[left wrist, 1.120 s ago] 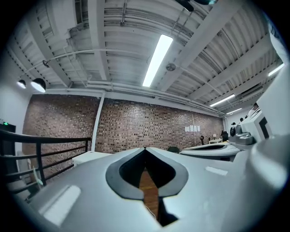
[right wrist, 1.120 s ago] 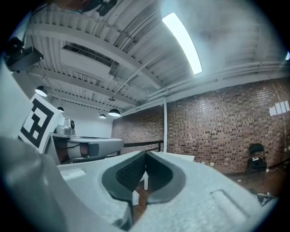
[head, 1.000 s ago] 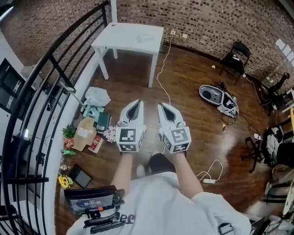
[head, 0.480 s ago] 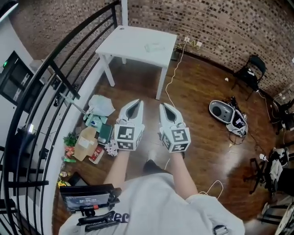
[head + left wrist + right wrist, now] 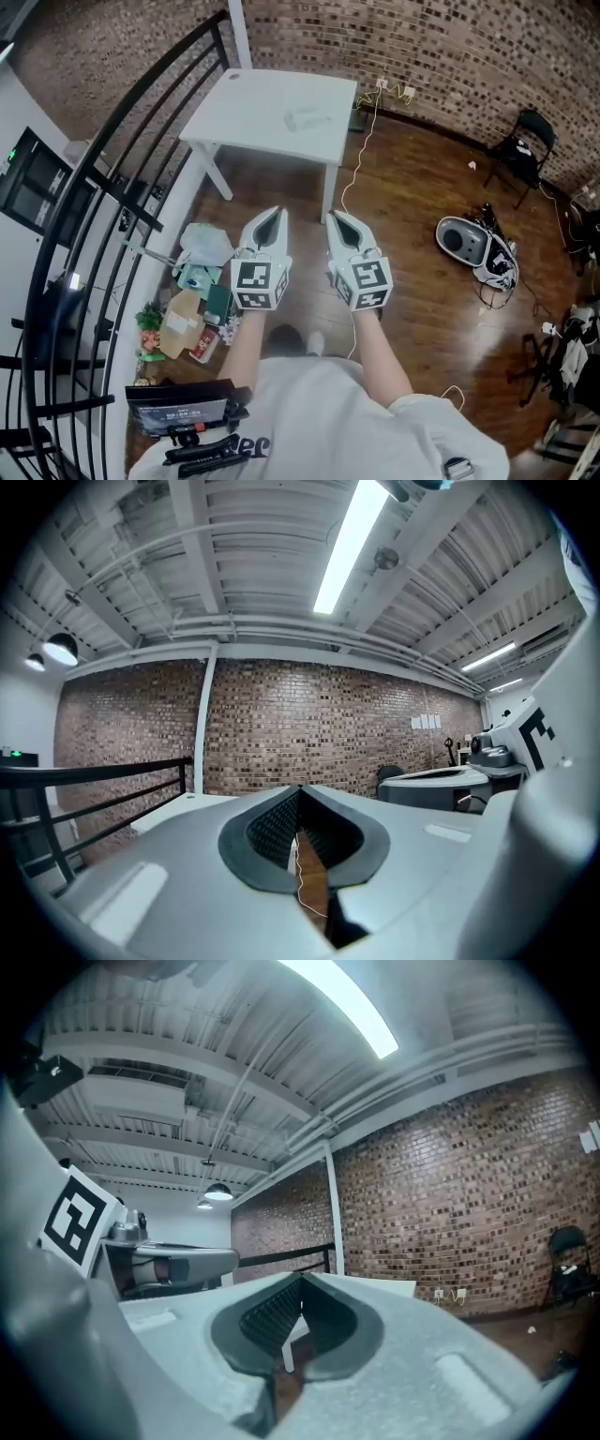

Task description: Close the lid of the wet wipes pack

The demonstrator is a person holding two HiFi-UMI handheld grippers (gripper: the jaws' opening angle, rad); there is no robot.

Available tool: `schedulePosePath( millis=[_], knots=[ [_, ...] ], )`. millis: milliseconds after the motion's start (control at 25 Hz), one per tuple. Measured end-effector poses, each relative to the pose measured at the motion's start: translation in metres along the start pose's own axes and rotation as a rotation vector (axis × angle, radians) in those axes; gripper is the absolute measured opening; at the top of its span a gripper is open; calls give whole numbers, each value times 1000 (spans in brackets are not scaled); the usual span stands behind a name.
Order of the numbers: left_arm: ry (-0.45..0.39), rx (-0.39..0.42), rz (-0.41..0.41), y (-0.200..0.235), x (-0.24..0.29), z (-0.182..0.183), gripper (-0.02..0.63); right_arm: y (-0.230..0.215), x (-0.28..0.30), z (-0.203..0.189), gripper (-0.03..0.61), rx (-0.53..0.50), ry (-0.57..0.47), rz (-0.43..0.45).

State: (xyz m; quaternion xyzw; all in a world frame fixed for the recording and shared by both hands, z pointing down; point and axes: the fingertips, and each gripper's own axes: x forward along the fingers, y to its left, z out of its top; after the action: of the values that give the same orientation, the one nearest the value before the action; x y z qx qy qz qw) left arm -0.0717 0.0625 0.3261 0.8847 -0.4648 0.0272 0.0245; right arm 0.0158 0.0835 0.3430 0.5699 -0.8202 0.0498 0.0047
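Note:
The wet wipes pack (image 5: 307, 118) lies pale and flat on the white table (image 5: 253, 122) at the top of the head view; its lid cannot be made out at this distance. My left gripper (image 5: 272, 215) and right gripper (image 5: 338, 218) are held side by side in front of the person, well short of the table, over the wooden floor. Both are shut with nothing between the jaws. In the gripper views the left gripper (image 5: 300, 791) and right gripper (image 5: 302, 1279) point toward the brick wall, tips touching.
A black railing (image 5: 103, 178) runs along the left. Bags, boxes and flowers (image 5: 192, 291) clutter the floor beside it. A white cable (image 5: 361, 141) trails from the wall outlets. A helmet-like object (image 5: 476, 246) and a black chair (image 5: 525, 141) stand right.
The person has walked toward the table, which now sits larger and nearer in view. Both grippers stay shut and side by side in front of the body.

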Motion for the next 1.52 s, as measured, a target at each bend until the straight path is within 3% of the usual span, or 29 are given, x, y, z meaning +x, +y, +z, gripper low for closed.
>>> schedulePosePath(
  millis=[280,600,840,1080,1280,1520],
  knots=[
    [-56,-26,40,50,85,0,17,-41,91,-22,-14,-16,60,27],
    [-98,-61,24,152,249,28,17,-112,264,18,-14,-90,47,36],
    [-104,-49,-6,197,333,40,17,-155,344,29,-14,-91,46,0],
    [-39,-97,-31,203,399,7,17,-198,386,4,-14,-77,111,17],
    [54,-106,23,216,452,-38,17,-233,434,-17,-14,-59,165,95],
    [131,-146,44,225,499,-79,17,-272,476,-49,-14,-20,239,129]
  ],
)
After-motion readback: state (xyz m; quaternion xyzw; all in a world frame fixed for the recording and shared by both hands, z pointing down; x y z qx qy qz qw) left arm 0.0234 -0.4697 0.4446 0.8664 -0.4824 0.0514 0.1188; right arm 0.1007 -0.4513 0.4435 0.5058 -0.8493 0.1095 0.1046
